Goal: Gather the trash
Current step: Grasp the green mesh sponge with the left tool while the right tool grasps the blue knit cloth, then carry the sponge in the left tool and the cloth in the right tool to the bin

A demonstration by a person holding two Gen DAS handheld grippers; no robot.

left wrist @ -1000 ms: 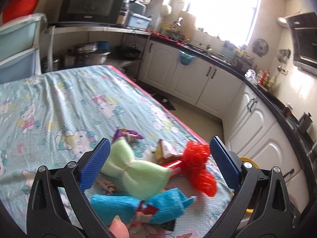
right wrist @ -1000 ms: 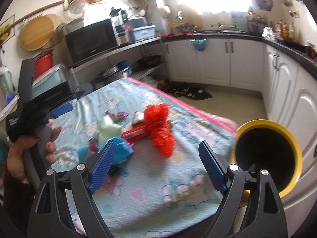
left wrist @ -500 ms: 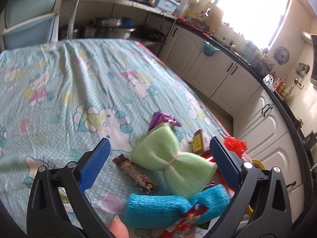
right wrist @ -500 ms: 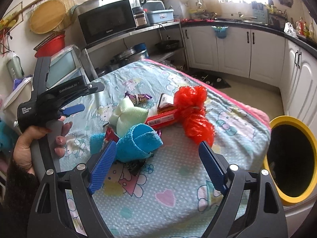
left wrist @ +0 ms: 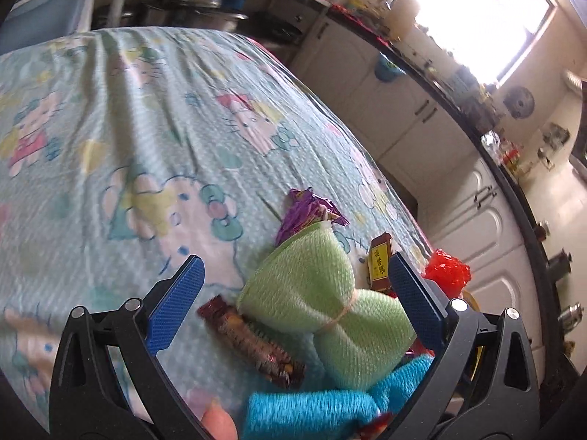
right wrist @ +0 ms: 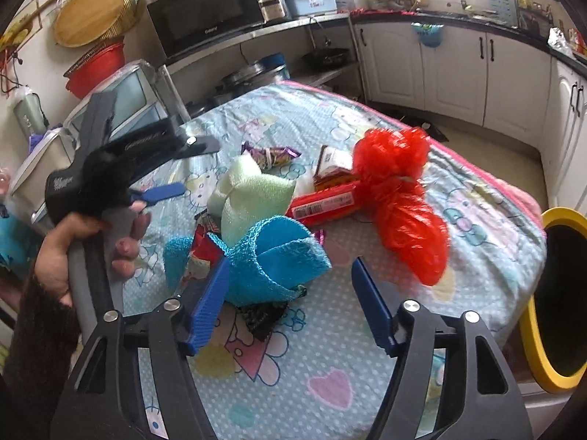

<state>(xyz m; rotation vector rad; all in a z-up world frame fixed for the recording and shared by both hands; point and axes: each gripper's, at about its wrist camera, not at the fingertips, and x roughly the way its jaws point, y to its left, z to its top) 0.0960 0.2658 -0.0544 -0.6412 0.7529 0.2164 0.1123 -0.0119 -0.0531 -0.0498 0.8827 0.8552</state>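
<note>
Green sponge between gaping left tongs — untouched.

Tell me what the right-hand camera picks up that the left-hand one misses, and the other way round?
Only the right wrist view shows the yellow-rimmed bin, the long red packet, the microwave and the left gripper in the person's hand. Only the left view shows the brown candy bar clearly and the bright window. Both show the green sponge, blue sponge, purple wrapper and patterned tablecloth.

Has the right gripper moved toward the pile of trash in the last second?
Yes. The right gripper has closed in on the pile: the blue mesh sponge now sits at its left finger, and the yellow-rimmed bin has slid to the frame's right edge.
</note>
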